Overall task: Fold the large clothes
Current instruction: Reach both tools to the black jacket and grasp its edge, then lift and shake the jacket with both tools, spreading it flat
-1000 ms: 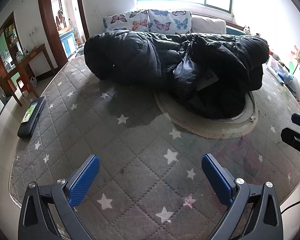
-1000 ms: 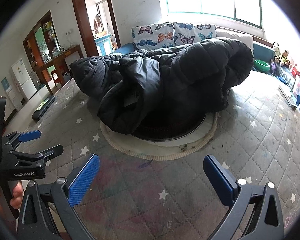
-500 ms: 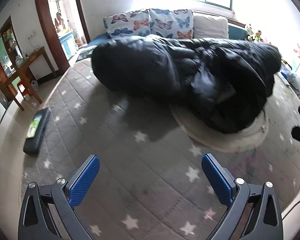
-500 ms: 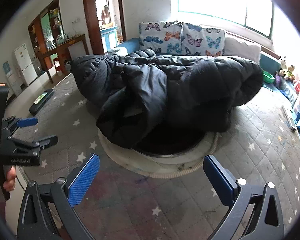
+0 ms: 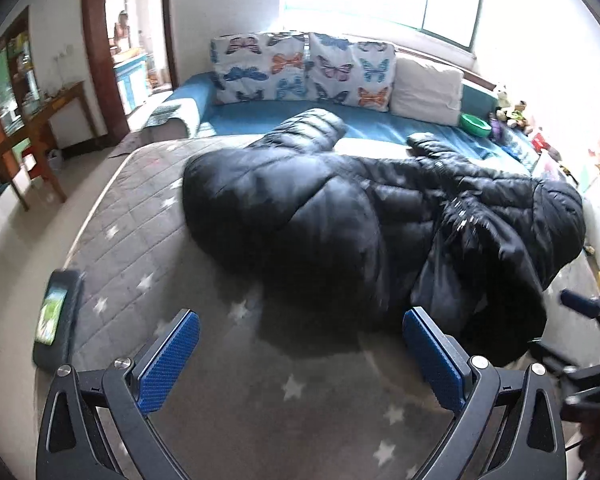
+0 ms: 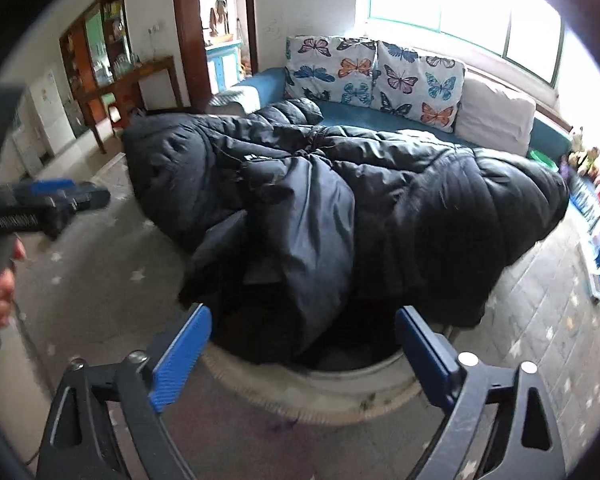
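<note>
While the puffy black quilted coat (image 6: 360,216) lies bunched on the star-print grey mat (image 5: 260,420), your left gripper (image 5: 300,360) gapes empty over bare mat before it; your right gripper (image 6: 302,350), jaws just narrowing, frames its hem untouched.

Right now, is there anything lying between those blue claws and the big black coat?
Nothing visible. Only bare starred mat lies between the open left gripper and the black puffer coat. The right gripper, jaws just closing slightly, faces the coat's near edge over the round rug.
</note>
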Demonstrator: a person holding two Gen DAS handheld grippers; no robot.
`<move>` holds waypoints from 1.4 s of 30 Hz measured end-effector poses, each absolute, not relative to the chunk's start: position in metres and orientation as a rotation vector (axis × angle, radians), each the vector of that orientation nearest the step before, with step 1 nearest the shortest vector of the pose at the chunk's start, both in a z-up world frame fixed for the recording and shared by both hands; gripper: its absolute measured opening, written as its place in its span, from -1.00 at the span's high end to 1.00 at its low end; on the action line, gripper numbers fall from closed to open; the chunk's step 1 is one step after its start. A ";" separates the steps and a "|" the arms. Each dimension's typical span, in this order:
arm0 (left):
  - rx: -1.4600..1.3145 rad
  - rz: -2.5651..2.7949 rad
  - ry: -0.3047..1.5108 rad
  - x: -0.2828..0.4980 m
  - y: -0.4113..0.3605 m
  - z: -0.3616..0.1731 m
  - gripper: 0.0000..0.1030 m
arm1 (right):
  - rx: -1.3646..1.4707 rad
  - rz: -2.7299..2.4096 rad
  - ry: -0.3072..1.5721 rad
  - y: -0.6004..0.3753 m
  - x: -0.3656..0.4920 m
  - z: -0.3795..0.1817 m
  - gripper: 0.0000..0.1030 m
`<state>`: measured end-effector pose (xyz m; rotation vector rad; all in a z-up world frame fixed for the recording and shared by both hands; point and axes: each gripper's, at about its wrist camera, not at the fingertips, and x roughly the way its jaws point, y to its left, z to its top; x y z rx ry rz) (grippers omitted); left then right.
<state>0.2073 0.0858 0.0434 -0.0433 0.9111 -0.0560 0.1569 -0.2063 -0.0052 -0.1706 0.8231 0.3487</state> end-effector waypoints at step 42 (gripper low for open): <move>0.068 -0.292 1.194 -0.010 0.096 0.011 0.17 | -0.351 0.667 1.116 -0.250 0.040 0.018 0.33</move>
